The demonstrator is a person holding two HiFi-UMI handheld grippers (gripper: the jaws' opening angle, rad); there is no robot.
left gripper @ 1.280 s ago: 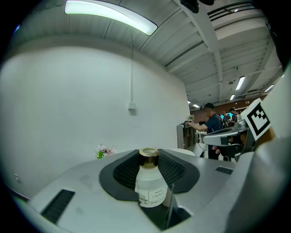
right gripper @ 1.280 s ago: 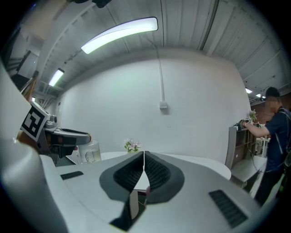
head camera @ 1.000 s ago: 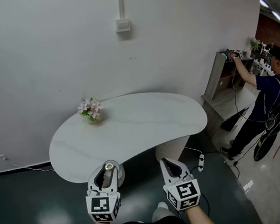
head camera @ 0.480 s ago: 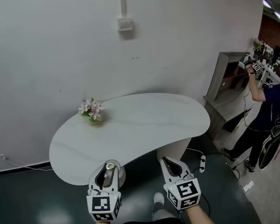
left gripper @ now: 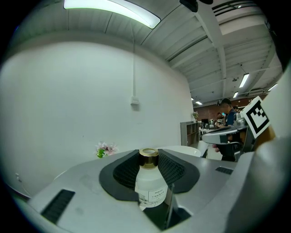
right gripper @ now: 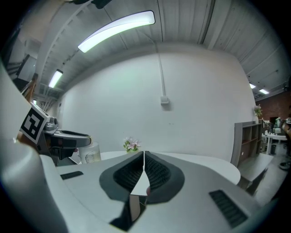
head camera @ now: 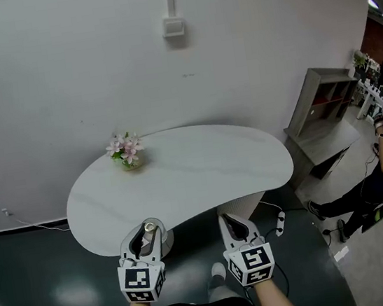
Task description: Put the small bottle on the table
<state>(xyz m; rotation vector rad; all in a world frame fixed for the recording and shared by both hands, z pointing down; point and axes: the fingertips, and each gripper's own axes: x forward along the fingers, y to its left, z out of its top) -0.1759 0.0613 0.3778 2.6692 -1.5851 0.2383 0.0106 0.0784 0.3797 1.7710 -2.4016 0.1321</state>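
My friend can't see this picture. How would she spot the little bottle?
Find the white curved table. Just in front of its near edge, the left tongs clamp the small bottle. It is milky white with a gold cap, while the right tongs beside it are shut and empty.

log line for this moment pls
left claw: shut on small bottle, upright | right claw: shut, empty | table: flowers at far left | bottle not yet set down
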